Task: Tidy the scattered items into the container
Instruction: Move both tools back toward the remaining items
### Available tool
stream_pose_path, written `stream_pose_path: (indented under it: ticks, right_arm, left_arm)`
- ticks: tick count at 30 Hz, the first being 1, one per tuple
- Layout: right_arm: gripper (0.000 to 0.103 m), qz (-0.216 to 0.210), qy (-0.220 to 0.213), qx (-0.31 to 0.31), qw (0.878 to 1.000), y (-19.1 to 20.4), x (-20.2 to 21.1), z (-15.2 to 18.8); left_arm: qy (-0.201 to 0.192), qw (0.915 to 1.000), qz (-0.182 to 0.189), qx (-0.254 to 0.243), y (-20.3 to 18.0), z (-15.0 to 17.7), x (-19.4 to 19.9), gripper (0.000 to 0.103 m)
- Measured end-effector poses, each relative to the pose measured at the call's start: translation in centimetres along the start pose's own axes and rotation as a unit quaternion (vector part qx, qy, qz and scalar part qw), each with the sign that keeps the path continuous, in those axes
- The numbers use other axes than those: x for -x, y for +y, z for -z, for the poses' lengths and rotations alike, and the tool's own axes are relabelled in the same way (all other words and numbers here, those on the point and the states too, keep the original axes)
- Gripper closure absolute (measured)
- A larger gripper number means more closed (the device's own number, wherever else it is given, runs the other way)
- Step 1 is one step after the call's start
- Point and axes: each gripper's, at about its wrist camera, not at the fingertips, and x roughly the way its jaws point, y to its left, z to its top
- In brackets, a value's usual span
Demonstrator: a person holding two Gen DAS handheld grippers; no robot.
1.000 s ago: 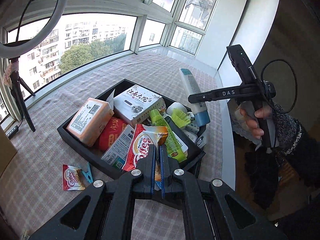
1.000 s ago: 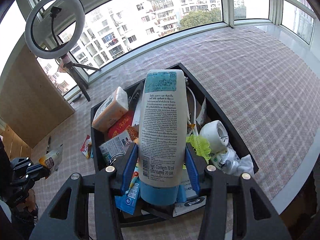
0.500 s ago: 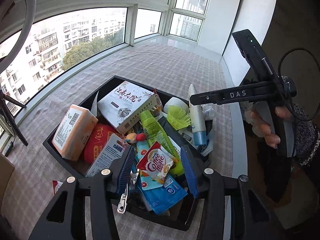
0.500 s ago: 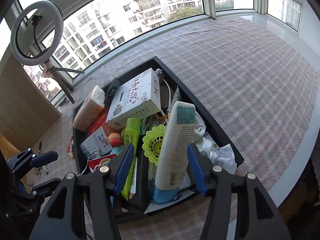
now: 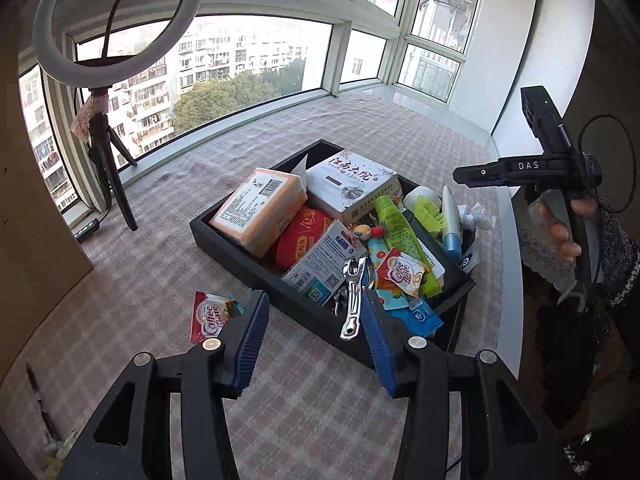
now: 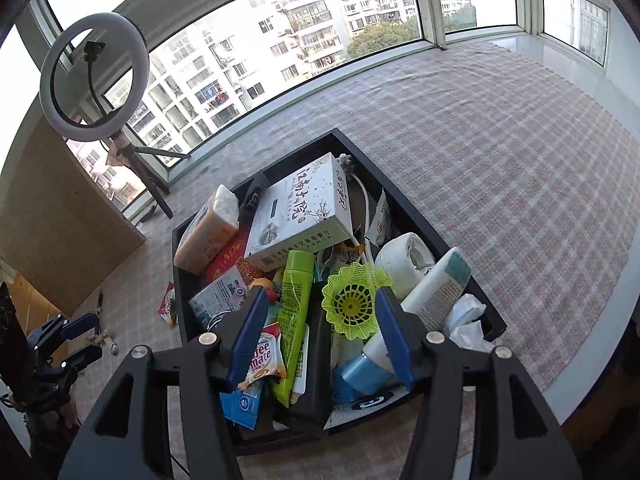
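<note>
I read this as the gap between two pickups: both of my claws are empty and the black tray [image 5: 224, 236] is already heaped. My left claw [image 5: 316, 332] stands partly spread with nothing between its pads, hovering at the tray's near corner, just beside a Coffee-mate sachet [image 5: 210, 316] that lies on the checked surface [image 5: 160, 248] outside the tray. That sachet looks like the next thing to fetch; I would swing the left claw over it, lower until the pads straddle the thin packet, and close on an edge, since a flat foil packet gives little to pinch. My right claw [image 6: 320, 334] is spread wide over the tray, gripping nothing, with the white tube [image 6: 432, 292] lying inside just beside its right pad. Something small and dark lies on the surface further left, but it is too blurred for me to name. Readable writing: "Coffee mate" on the loose sachet and on a second one [image 5: 400, 276] in the tray, "DAS" on the right claw's arm, and large Chinese characters on the white box [image 5: 352, 184], which I cannot make out reliably.
</note>
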Motion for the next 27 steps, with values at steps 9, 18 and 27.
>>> stream_pose_path:
  ticks: [9,18,27]
  right_arm:
    - [0.048,-0.075,0.045,0.108,0.99,9.8,-3.9,1.0]
    - [0.049,-0.107,0.111,0.251,0.956,21.6,-11.0,3.3]
    - [0.05,-0.081,0.171,0.343,0.92,26.8,-18.1,4.0]
  left_arm:
    - [0.021,0.987,-0.11,0.116,10.4,9.1,6.6,0.059]
    - [0.04,0.9635,-0.155,0.215,15.8,16.0,9.0,0.065]
    - [0.08,0.9333,-0.134,0.324,19.9,16.7,3.9,0.062]
